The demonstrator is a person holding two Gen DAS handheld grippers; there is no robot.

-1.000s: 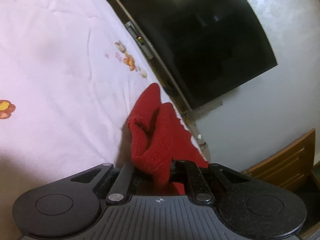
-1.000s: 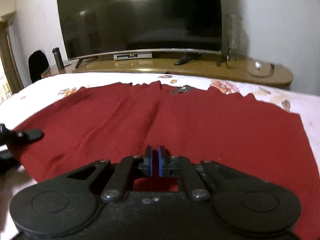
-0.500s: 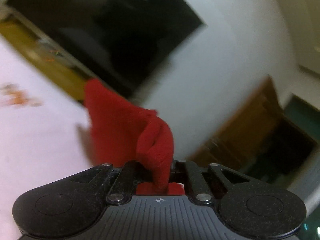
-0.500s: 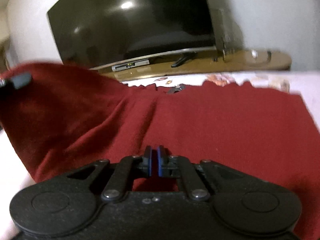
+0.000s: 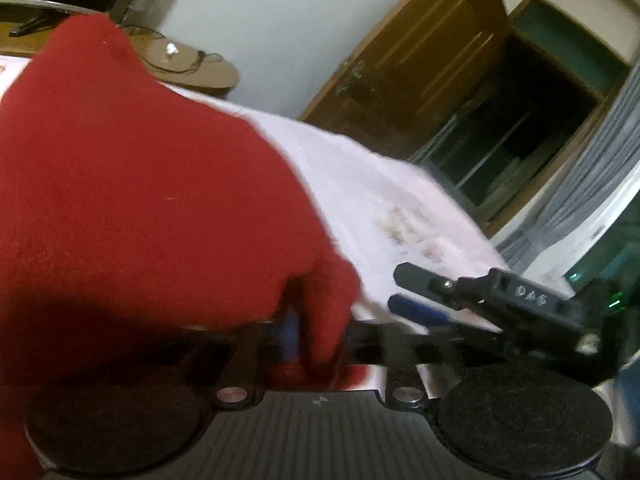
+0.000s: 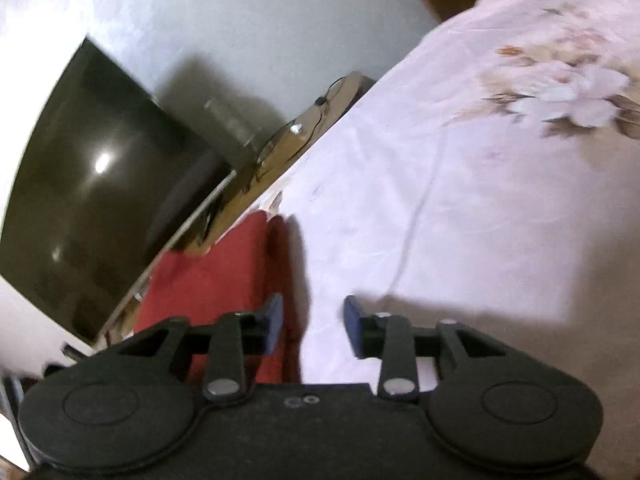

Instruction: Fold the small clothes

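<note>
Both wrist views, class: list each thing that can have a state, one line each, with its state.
Left gripper: shut on red knitted cloth.
Right gripper: open, holding nothing.
Red knitted cloth: lifted, draped from the left gripper.
Brown wooden door: open.
Black television screen: off.

Home bedroom (floral bedsheet [image 6: 460,184], television [image 6: 100,200])

- A plain white plastered wall [image 6: 224,12] fills the background in both wrist views.
- A large black flat-screen television [image 6: 100,184] hangs tilted in the right wrist view, reflecting a bright ceiling light.
- A light brown wooden console shelf [image 6: 316,120] below it carries thin dark cables.
- A pale pink bedsheet with a faded floral print [image 6: 460,184] covers the bed.
- A dark brown panelled wooden door [image 5: 424,56] stands beside a dark open doorway [image 5: 532,112].
- Grey curtains [image 5: 592,168] hang at the far right.
</note>
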